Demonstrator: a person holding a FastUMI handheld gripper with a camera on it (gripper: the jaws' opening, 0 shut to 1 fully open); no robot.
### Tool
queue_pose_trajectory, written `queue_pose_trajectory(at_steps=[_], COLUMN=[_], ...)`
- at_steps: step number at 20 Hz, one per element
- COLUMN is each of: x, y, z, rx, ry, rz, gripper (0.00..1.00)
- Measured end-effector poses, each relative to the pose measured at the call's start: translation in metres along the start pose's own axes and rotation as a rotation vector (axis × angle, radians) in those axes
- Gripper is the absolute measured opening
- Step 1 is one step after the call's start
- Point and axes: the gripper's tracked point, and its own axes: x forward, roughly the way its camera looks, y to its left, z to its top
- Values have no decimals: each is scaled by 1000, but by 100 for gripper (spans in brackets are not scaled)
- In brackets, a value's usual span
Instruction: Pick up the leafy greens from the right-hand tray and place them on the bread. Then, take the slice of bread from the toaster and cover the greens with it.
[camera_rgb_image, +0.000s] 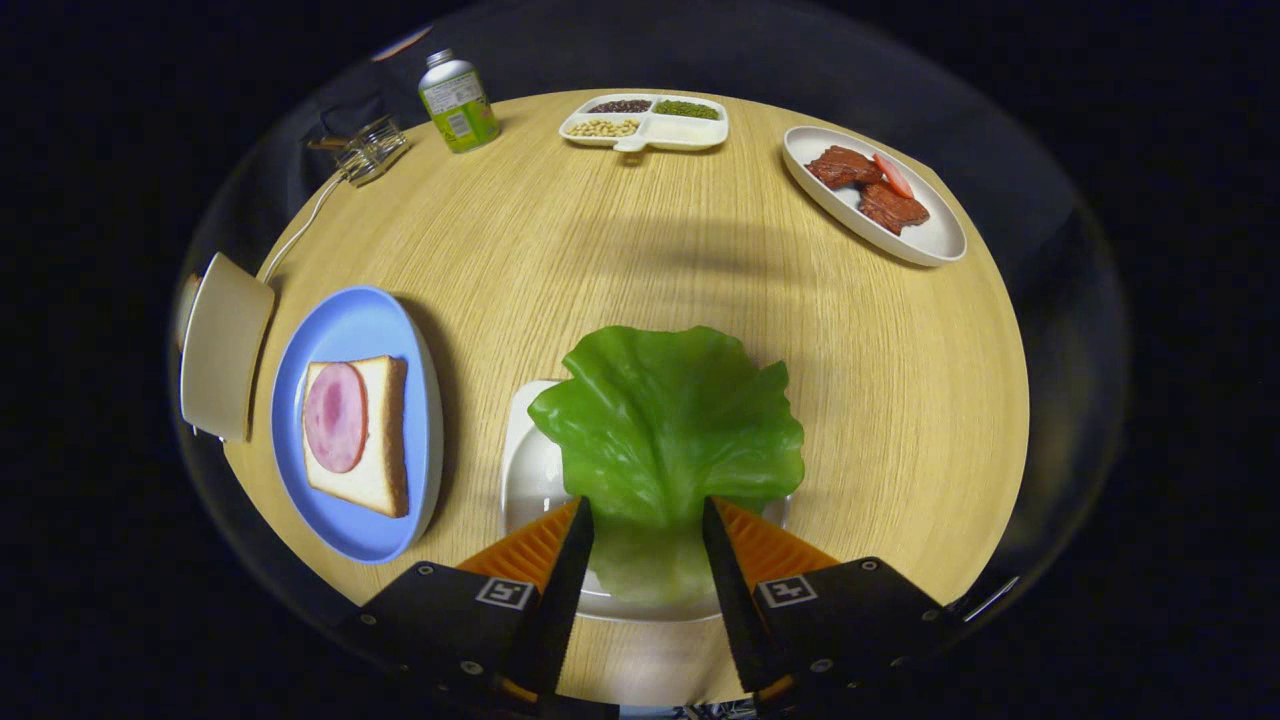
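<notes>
The round wooden table (620, 260) carries everything here, and I work down from it. Near its left edge sits the blue plate (350, 325) with the bread (385, 430) and a round of ham (335, 416) on it; beside that, right at the left edge, the toaster (225, 345), of which I can make out one pale side and no slice. At the far right edge a white oval dish (935, 240) holds dark meat pieces, and at the far edge stand a divided dish (690, 132) of beans and grains, a green bottle (458, 102) and a small clear thing too blurred to name. Near the table's near edge, the white tray (530, 470) carries the leafy greens (665, 420), whose stem end lies between my fingers. My gripper (648, 520) stands partly open, fingers either side of the pale stem; whether they press on it yet I cannot tell. I judge the leaf light, floppy and somewhat slick, so I would pinch the thicker stem, not the frilled rim. The leaf covers most of the tray, and my own fingers hide its near corners.
</notes>
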Motion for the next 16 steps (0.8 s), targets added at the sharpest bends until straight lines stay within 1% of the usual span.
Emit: queue_pose_trajectory(at_steps=[1,3,6,7,8,10,12,14,16], x=[0,0,0,0,0,0,-4,-13,-24], y=[-2,-8,-16,-18,-19,-21,-17,-9,-2], z=[0,0,1,0,1,1,-1,3,8], rx=[4,25,68,80,94,117,151,188,179], ry=[-3,-6,-15,-18,-21,-26,-19,-50,-90], rz=[-1,-7,-21,-25,-29,-34,-15,24,32], gripper=[63,52,28,23,17,9,5,4,4])
